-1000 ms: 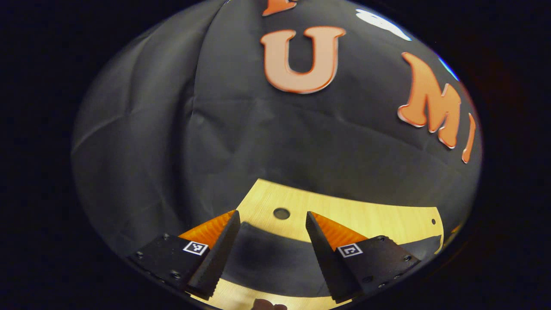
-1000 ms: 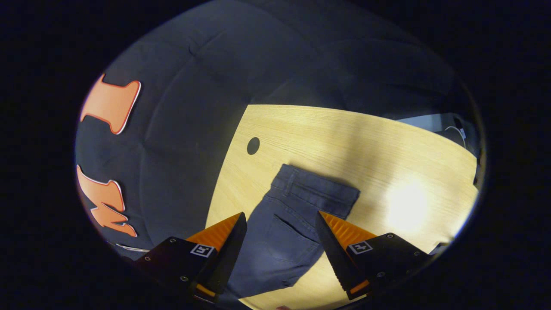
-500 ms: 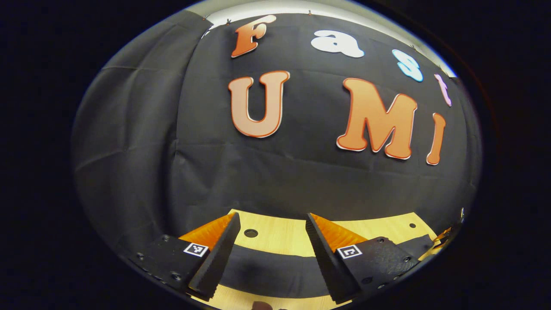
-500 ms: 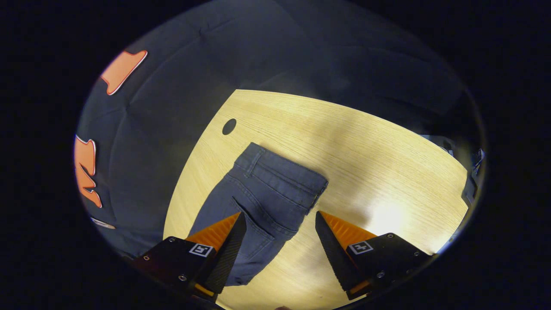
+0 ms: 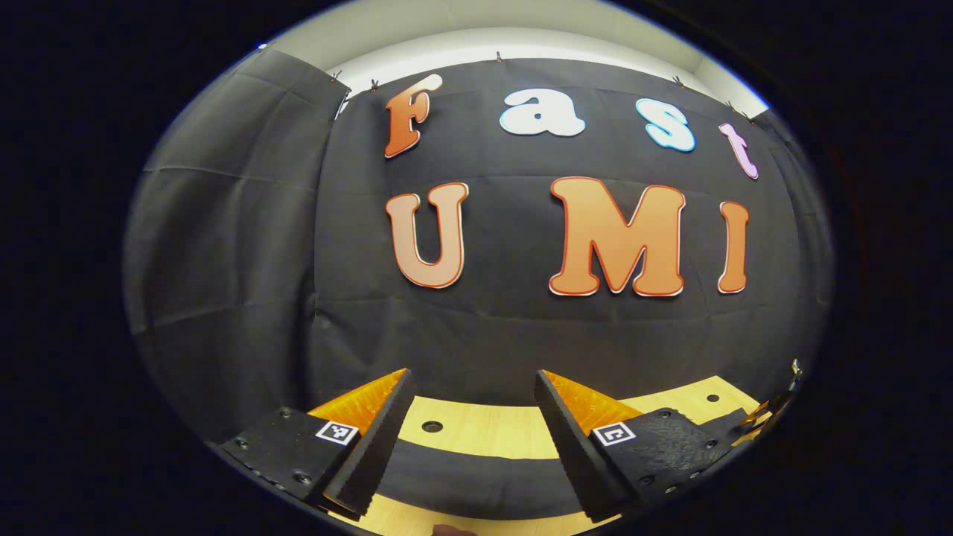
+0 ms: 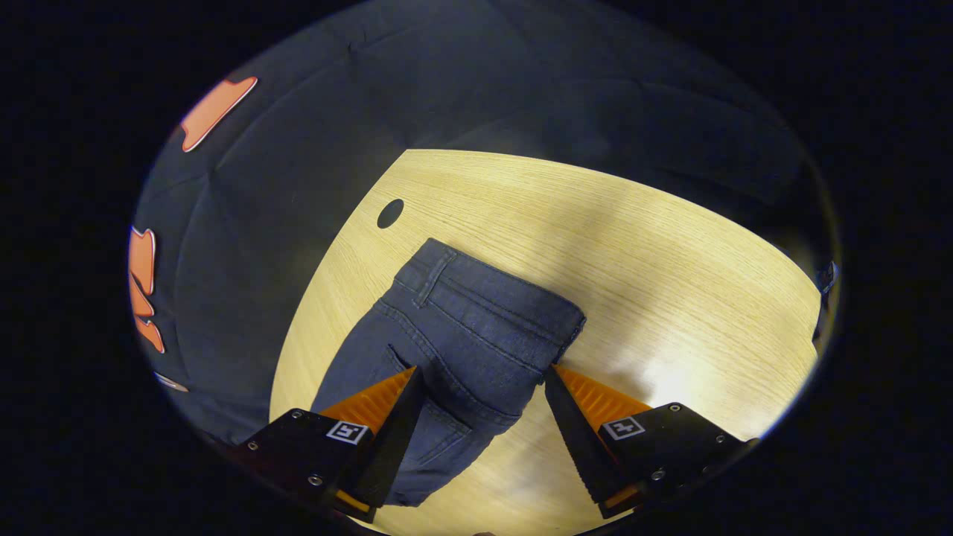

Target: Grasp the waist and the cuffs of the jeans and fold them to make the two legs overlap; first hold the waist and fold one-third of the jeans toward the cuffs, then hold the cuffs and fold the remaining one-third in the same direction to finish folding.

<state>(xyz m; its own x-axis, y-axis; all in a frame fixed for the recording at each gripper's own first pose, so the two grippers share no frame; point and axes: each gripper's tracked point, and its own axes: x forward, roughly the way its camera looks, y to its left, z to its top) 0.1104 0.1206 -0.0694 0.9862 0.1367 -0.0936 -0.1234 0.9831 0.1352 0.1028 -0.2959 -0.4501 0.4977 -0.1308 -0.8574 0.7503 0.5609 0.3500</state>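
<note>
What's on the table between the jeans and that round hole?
Nothing: in the right gripper view, only bare table separates the jeans from the hole.

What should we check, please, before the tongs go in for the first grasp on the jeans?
1. Right tongs open: ok, fingers spread wide, nothing between them.
2. Left tongs open: ok, fingers apart and empty.
3. Waist reachable: ok, it lies flat on the table, just ahead of the right tongs.
4. Right tongs on the jeans: not ok, they hang above the denim, not gripping.
5. Left tongs aimed at the cuffs: not ok, they point toward the booth wall across the table edge.
6. Legs laid out straight: cannot tell, the lower legs and cuffs run out of sight.
</note>
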